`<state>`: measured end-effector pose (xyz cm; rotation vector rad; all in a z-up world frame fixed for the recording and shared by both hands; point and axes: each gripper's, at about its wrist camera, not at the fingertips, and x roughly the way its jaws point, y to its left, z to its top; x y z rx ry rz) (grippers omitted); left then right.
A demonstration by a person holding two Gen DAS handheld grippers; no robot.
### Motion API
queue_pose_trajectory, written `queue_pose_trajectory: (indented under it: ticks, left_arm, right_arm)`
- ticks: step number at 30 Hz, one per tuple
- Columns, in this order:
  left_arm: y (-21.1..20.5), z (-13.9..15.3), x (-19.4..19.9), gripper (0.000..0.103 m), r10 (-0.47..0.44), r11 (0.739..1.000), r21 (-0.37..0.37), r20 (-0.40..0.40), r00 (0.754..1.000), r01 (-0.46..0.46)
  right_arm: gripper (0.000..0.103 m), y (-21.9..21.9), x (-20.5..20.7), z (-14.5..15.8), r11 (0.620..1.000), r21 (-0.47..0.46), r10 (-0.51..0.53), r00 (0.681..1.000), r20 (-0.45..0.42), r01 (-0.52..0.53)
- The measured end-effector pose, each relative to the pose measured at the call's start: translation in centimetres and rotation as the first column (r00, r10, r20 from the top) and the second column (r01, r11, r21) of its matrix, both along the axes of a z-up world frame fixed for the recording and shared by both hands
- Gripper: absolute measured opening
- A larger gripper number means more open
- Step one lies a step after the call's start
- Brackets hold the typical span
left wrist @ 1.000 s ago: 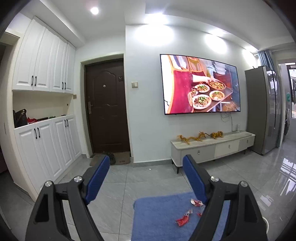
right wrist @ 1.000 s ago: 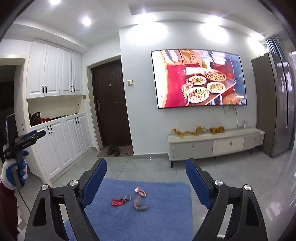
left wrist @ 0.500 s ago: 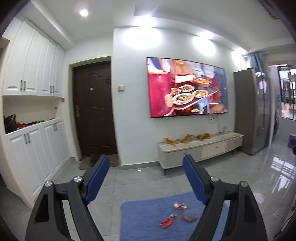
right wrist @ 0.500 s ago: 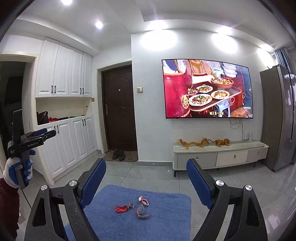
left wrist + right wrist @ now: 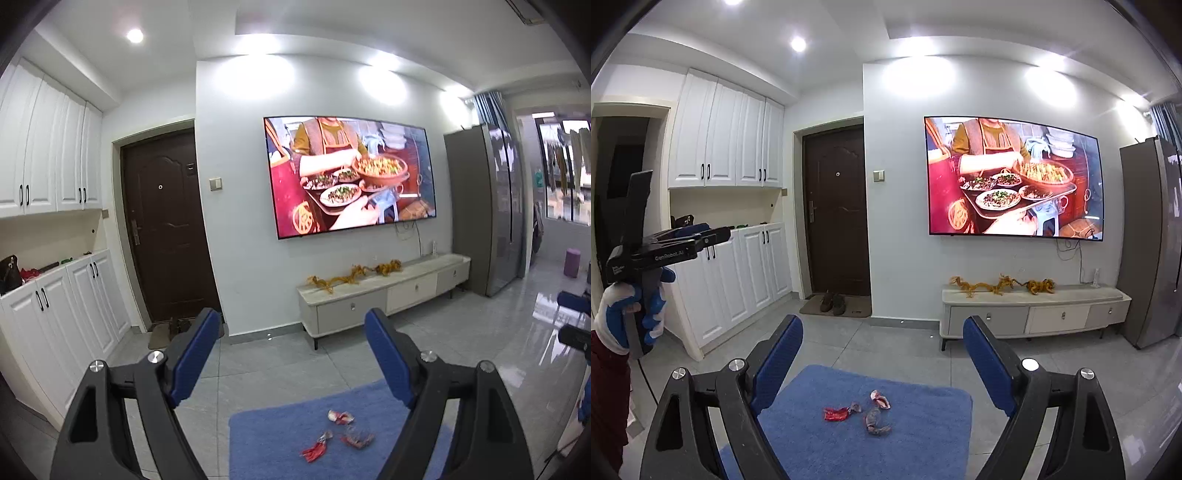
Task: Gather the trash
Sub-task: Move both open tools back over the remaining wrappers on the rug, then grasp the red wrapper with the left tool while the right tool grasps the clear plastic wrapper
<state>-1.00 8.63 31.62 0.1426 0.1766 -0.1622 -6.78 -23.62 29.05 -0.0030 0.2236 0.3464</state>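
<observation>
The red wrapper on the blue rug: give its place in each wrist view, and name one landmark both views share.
Left wrist view: the red wrapper lies low, just right of centre, on the blue rug, leftmost of the scraps, between the open jaws.
Right wrist view: the red wrapper lies low, left of centre, on the rug, again leftmost.
Shared landmark: the wall television.

Left tool point(image 5: 291, 354) spread wide, right tool point(image 5: 882, 358) likewise, both empty
</observation>
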Motion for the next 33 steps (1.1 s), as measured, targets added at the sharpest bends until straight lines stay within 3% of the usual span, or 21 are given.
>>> queue_pose_trajectory:
  ticks: [3,11,14,17,23,28,33]
  left_arm:
    - [0.7,-2.2,0.4,0.081,0.007,1.0,0.028,-0.031,0.999,-0.006]
    - [4.7,-10.4,3.4,0.081,0.036,0.999,0.001,-0.119,0.992,-0.036]
    - [6.2,-14.9,5.5,0.081,0.047,0.997,-0.057,-0.159,0.986,-0.057]
    - [7.9,-20.0,8.7,0.081,0.052,0.98,-0.177,-0.234,0.971,-0.096]
    - [8.8,-28.0,13.2,0.081,0.134,0.944,-0.24,-0.351,0.927,-0.227]
    - [7.8,-31.8,13.9,0.08,0.139,0.932,-0.264,-0.371,0.918,-0.248]
    - [6.3,-33.1,13.8,0.081,0.138,0.952,-0.205,-0.377,0.916,-0.228]
  right_arm:
    - [0.088,0.4,1.5,-2.1,1.0,0.009,0.015,0.999,-0.039,-0.015]
    - [0.088,1.3,5.2,-8.4,0.998,0.041,0.058,0.994,-0.098,-0.055]
    - [0.088,1.6,5.9,-10.6,1.0,0.025,0.013,0.994,-0.11,-0.01]
    - [0.088,2.5,5.8,-12.5,1.0,-0.026,-0.01,0.993,-0.118,0.007]
    - [0.088,2.9,6.0,-16.5,0.996,-0.074,-0.056,0.985,-0.163,0.045]
    - [0.088,2.6,6.2,-19.4,0.993,-0.109,-0.073,0.979,-0.19,0.053]
    - [0.088,2.4,8.3,-22.4,0.996,-0.09,-0.049,0.965,-0.257,0.027]
